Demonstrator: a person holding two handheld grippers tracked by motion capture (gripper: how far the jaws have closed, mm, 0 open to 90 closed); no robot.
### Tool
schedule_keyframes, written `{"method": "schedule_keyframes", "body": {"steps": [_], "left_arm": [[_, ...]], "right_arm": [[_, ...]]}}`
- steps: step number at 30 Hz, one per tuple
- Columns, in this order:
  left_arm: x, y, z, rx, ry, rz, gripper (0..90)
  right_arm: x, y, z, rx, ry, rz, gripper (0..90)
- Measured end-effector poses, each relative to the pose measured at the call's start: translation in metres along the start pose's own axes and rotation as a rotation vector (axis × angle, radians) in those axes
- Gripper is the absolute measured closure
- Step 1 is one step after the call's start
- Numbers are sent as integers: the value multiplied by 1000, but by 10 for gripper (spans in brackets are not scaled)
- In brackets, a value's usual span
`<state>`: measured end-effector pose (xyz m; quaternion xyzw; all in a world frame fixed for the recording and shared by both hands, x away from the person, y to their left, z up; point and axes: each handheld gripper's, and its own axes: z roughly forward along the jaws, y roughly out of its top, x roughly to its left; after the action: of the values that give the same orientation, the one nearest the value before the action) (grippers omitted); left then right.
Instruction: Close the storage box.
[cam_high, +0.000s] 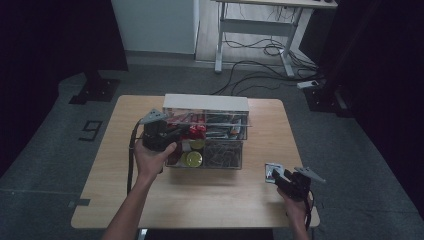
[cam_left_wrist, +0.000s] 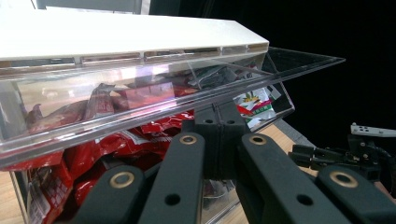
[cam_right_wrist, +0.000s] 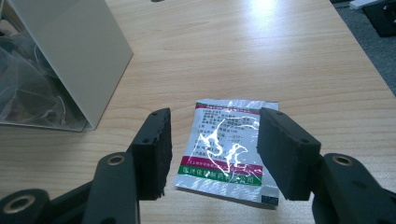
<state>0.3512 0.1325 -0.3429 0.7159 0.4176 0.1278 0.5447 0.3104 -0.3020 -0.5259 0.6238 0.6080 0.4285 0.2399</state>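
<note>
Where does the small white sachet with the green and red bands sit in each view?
High view: white sachet flat on the wooden table, lower right, just ahead of the right gripper.
Right gripper view: centre, between the open jaws.
Left gripper view: cannot pick it out.
Shared landmark: clear plastic drawer box.

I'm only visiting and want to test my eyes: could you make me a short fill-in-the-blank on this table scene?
1. The right tongs stand ___ around the sachet.
2. The sachet lies flat on the ___ table.
3. The left tongs are shut at the clear organizer box, next to its ___ snack packets.

Missing words: open; wooden; red
</note>
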Motion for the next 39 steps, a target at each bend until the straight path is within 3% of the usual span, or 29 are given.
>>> {"method": "schedule_keyframes", "body": {"steps": [21,32,36,39], "left_arm": [[2,-26,2,6,-17,-24,896],[1,-28,2,2,-18,-28,893],[1,-29,-1,-9,-16,-13,847],[0,-32,-4,-28,-1,29,802]], "right_arm": [[-2,-4,2,10,-9,-5,447],[-4,-4,1,9,-10,-1,447],[-3,-4,0,7,-6,-1,447],[-3,-4,0,-3,6,-4,443]]}}
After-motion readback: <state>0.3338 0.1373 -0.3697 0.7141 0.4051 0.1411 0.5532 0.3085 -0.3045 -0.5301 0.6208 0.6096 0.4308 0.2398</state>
